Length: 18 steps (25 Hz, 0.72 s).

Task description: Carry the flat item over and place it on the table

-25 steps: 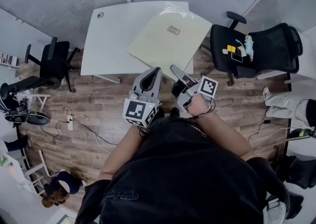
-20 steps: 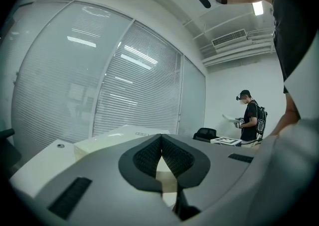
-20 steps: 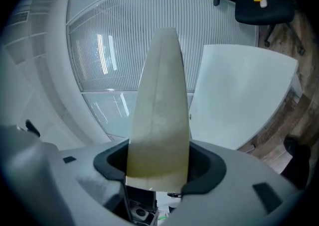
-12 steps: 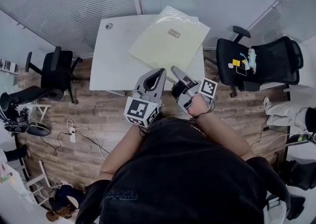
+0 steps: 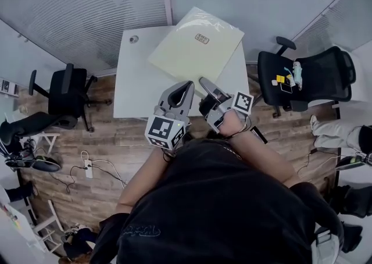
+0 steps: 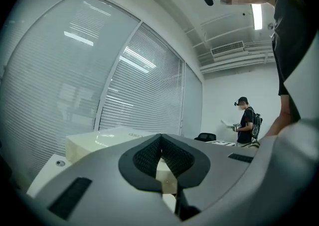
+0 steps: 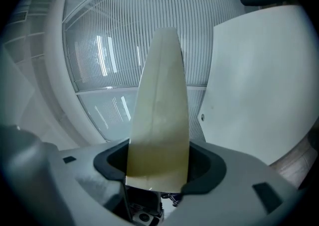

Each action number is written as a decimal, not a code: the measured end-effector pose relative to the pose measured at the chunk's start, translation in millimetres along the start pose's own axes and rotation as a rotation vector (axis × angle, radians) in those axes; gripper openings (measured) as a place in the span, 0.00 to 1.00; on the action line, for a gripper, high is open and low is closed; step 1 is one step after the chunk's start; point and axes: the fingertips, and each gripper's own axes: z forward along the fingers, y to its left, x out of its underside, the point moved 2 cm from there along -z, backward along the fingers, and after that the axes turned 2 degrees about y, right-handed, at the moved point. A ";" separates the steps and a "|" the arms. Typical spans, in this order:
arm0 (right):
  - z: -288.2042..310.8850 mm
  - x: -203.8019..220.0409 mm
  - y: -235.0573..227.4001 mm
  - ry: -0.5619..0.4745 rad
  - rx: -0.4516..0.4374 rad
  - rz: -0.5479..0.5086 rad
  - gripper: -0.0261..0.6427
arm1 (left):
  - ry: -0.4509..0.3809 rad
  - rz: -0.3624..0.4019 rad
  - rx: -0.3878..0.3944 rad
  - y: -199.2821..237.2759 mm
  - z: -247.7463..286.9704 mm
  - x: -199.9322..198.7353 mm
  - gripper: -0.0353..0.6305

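Flat item (image 5: 197, 47) gripped at its near corner, over the desk (image 5: 136, 82).
The jaws of my right gripper (image 5: 204, 84) clamp that lower corner; the item lies level, reaching toward the frame's upper centre. The jaws of my left gripper (image 5: 188, 84) are closed, empty, just beside it.

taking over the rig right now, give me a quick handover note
Left gripper: shut on the near edge of the flat item.
Right gripper: shut on the same edge, just beside it.
Flat item: cream, held roughly level over the white table, its far corner past the table's back edge.
Done: item brought over the table.
Left: lower it onto the table, open both grippers, pull back.
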 end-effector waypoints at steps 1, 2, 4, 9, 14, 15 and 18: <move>3.7 2.4 -1.4 0.006 0.007 -0.002 0.47 | 0.001 -0.009 0.000 3.6 -1.4 1.3 0.07; 7.1 3.4 -2.7 0.012 0.012 -0.005 0.47 | 0.002 -0.018 0.002 6.7 -1.5 2.6 0.07; 11.9 2.9 -4.4 0.018 0.013 0.000 0.47 | 0.006 -0.026 0.005 10.4 -0.4 5.0 0.07; 23.0 1.4 -13.1 0.033 0.027 0.022 0.47 | 0.012 -0.031 -0.030 21.9 -4.1 5.6 0.07; 46.1 4.1 -17.1 0.049 0.024 0.035 0.47 | 0.008 -0.004 -0.056 41.6 -7.0 -0.3 0.07; 47.9 3.3 -17.3 0.050 0.021 0.033 0.47 | 0.010 -0.004 -0.057 43.8 -6.0 -0.1 0.07; 50.2 -3.9 -18.9 0.053 0.023 0.010 0.47 | 0.022 -0.002 -0.046 47.7 2.8 2.3 0.07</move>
